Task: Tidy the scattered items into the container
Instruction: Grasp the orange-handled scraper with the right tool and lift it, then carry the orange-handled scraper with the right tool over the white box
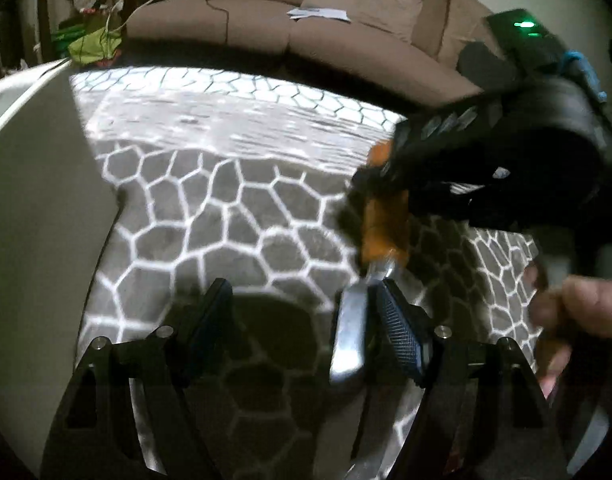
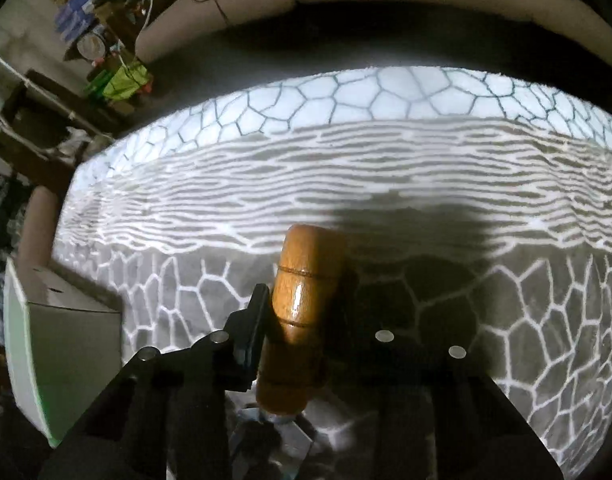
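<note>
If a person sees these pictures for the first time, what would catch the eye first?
Probably the glossy orange-brown wooden handle, gripped between the jaws of the right gripper in the middle of the right wrist view. Its shiny metal blade lies beside one finger of the open left gripper. Beneath everything spreads the grey cloth with white honeycomb lines.

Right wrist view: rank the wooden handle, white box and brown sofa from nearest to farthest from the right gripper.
1. Wooden handle: between the right gripper fingers, centre.
2. White box: on the patterned cloth's left edge.
3. Brown sofa: beyond the cloth, along the top.
</note>
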The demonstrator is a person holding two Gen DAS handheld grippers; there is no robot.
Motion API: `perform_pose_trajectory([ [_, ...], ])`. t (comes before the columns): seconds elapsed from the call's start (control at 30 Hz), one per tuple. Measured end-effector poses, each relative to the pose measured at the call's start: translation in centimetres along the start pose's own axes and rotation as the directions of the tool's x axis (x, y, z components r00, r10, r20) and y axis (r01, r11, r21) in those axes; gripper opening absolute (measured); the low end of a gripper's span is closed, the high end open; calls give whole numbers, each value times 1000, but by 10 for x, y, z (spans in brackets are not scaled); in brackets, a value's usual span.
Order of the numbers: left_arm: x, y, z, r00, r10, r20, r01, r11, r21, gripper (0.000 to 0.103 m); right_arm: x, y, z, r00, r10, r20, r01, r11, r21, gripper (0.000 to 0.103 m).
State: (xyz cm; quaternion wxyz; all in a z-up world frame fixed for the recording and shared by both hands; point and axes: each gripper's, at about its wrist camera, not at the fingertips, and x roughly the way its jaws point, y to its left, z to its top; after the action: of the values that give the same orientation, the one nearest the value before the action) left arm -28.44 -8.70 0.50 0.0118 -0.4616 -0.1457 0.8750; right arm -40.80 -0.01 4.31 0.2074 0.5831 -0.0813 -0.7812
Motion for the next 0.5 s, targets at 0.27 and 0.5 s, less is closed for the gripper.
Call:
perform_pose_trajectory([
  [0.27, -54, -4, -4, 994, -52, 93, 47, 998, 52, 74, -77, 11, -26, 963, 195, 186, -182, 979, -90, 29],
  [0.5, -116, -12, -17, 974, -67, 215, 22, 978, 208, 77, -139, 48, -76, 933, 208, 295, -126, 953, -274, 29],
])
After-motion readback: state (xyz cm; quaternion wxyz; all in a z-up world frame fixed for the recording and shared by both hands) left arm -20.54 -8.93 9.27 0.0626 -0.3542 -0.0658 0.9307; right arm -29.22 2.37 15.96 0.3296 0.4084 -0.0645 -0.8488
